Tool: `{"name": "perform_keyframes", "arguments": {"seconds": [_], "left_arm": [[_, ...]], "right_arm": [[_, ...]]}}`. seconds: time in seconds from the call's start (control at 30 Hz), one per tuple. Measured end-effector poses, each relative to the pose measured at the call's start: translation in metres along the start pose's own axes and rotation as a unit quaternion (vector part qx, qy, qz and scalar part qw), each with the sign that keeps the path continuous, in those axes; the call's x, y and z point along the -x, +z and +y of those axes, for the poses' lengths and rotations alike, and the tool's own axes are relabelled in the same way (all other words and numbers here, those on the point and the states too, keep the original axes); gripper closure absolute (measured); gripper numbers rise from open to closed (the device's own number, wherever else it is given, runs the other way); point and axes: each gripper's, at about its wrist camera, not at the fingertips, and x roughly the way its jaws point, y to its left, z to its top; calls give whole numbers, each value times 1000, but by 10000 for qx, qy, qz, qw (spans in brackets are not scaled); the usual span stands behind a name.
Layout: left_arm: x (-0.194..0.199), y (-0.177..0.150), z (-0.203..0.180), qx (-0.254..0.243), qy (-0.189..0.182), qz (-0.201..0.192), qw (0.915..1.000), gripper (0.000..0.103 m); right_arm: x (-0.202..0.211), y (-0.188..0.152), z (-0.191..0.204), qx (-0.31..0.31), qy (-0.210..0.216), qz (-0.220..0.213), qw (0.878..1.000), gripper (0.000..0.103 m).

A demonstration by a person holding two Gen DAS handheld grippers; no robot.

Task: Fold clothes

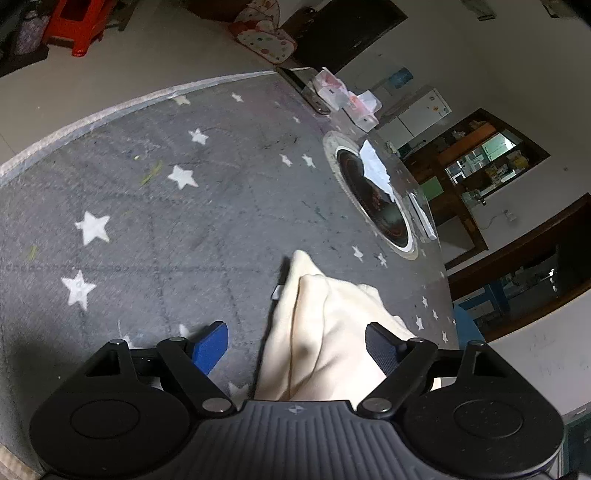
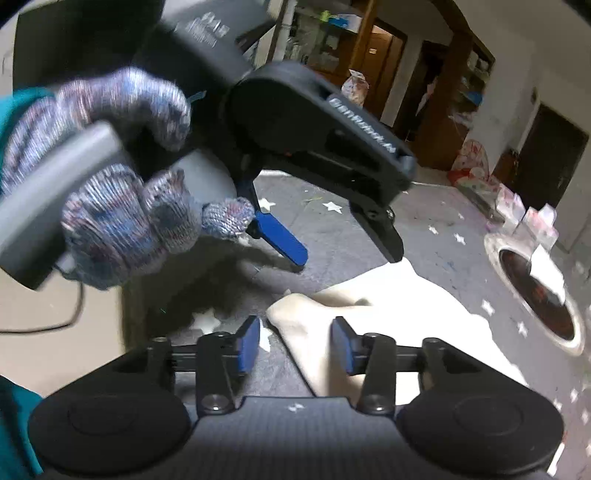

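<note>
A cream garment (image 1: 332, 314) lies bunched on a grey star-patterned table cover (image 1: 166, 229). My left gripper (image 1: 295, 328) is open wide over it, with a ridge of the fabric between the blue pads and neither pad pressing on it. In the right wrist view the same garment (image 2: 406, 302) spreads to the right. My right gripper (image 2: 297, 325) stands open astride its near folded corner; the left pad is clear of the cloth. A knit-gloved hand (image 2: 122, 229) holds the left gripper (image 2: 343, 254) just above the garment's far edge.
A round black hob (image 1: 373, 195) is set into the table, with white paper on it. Clear plastic boxes (image 1: 332, 88) stand at the far table edge. A red stool (image 1: 77, 22) is on the floor beyond. A black cable (image 2: 55, 325) hangs at the left.
</note>
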Motion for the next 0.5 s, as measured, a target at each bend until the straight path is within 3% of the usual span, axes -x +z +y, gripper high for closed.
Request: {"name": "perform_keyframes", "arguments": {"seconds": [0.07,0.1,0.2,0.47,0.5], "left_arm": [[0,-1,2,40,-38,3,10000,18],[0,-1,2,59,-63,7,10000,18],[-2,-1,3,152,-166,43,9997,16],[-19,-8,-5,423,-611,310,9968,18],[-22,-9,-6,450,-676,346,9961,23]], "right_arm": [[-5,1,0,24,-86,47,9999,61],[-7,1,0,36,-128,71,9999,73],[-7,3,-9,-148,-210,31,9997,94],[33,6,-39,-1052,-62,-470,9933,98],[37,5,-41,-1104,-41,-512,9926,98]]}}
